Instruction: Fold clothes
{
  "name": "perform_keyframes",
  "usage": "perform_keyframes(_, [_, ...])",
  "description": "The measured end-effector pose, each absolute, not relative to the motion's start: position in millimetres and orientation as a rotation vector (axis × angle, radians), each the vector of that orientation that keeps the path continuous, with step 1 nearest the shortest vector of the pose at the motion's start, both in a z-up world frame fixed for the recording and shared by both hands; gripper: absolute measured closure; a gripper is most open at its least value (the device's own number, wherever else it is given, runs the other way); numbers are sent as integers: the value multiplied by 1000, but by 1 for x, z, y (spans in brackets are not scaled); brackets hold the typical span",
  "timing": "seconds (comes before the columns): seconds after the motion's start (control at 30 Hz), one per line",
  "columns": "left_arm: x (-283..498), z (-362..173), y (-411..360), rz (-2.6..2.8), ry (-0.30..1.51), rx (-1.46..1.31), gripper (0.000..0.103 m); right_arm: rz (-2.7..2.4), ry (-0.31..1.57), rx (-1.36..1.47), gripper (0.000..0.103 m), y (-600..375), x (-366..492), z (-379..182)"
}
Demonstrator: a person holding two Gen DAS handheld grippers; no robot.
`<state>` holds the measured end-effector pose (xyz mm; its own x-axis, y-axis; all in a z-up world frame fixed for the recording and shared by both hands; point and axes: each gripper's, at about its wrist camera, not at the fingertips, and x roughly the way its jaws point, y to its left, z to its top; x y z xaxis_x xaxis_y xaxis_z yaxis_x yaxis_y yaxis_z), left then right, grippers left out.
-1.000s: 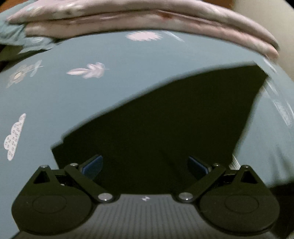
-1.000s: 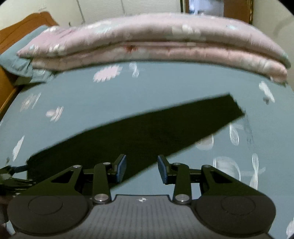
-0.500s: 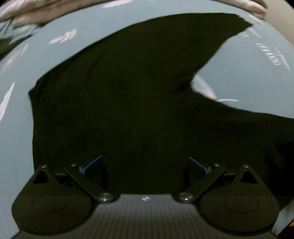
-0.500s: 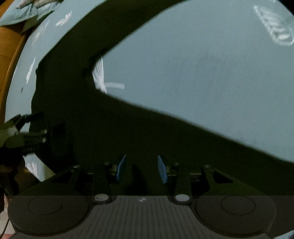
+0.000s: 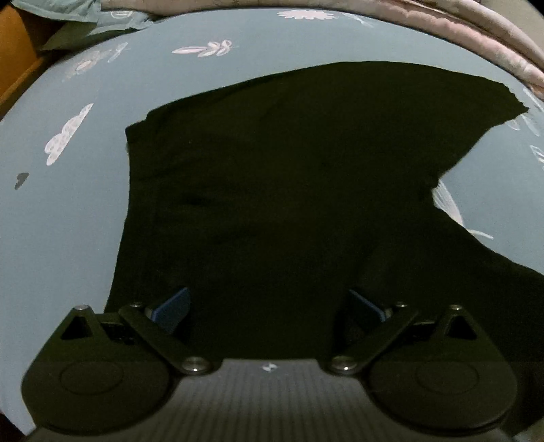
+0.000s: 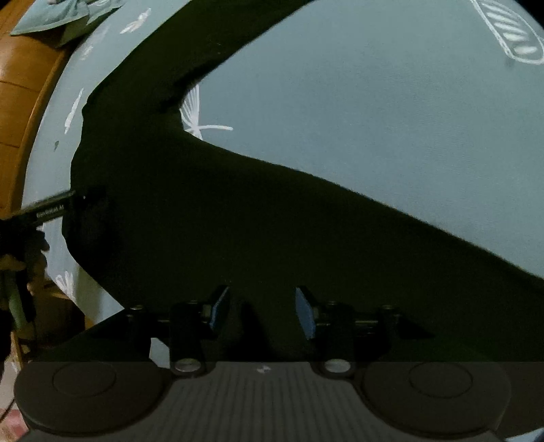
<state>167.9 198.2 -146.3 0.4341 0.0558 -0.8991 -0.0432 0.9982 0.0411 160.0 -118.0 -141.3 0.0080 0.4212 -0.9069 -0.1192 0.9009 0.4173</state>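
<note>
A black garment (image 5: 272,187) lies spread flat on a teal bedsheet (image 5: 68,221), one long part reaching away to the upper right. My left gripper (image 5: 268,299) hovers wide open over its near edge, with cloth below both blue pads and nothing pinched. In the right wrist view the garment (image 6: 204,221) runs from top centre down across the frame. My right gripper (image 6: 260,302) is open just above it, and a small raised fold of the cloth sits between its fingers. The left gripper's body (image 6: 51,210) shows at the garment's left edge.
A folded pink quilt (image 5: 493,44) lies along the far side of the bed. A teal pillow (image 5: 61,10) sits at the far left corner. The wooden bed frame (image 6: 23,85) borders the left side. Bare printed sheet (image 6: 374,102) spreads right of the garment.
Both grippers have tipped down from looking across the bed to looking at the garment up close. The left has since drawn back slightly. Neither jaw opening has changed.
</note>
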Motion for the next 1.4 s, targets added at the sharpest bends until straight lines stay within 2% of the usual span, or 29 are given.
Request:
perform_keyframes(0.1, [177,-164,211,119,1157,-57,4,462,1502,236,55,-116,160,-140])
perform_keyframes(0.13, [178,-170,217,134,1170,-101,1,472,1499,231,55,-116,160,-140])
perform_keyframes(0.2, [176,-171,224,143,1134,-151,1,491,1494,223,55,-115,159,-139])
perform_keyframes(0.33, [177,-149,222,95,1103,-156,3,509,1483,200,55,-116,158,-135])
perform_keyframes(0.53, [221,-101,258,-4,950,22,3,560,1427,211,55,-101,175,-109])
perform_keyframes(0.6, [244,-90,275,-52,929,76,7,575,1401,200,55,-90,184,-101])
perform_keyframes(0.7, [282,-82,301,-139,936,147,29,582,1371,170,55,-73,195,-90])
perform_keyframes(0.73, [295,-84,310,-175,958,165,44,587,1369,165,55,-68,199,-88])
perform_keyframes(0.77, [308,-86,318,-214,981,184,47,589,1368,160,54,-63,203,-87])
perform_keyframes(0.97, [364,-119,354,-479,1195,263,47,560,1393,141,54,-26,238,-87])
perform_keyframes(1.13, [397,-147,374,-639,1341,191,66,583,1388,143,54,7,267,-80])
perform_keyframes(1.4, [434,-161,394,-849,1456,49,67,615,1429,128,54,40,292,-90])
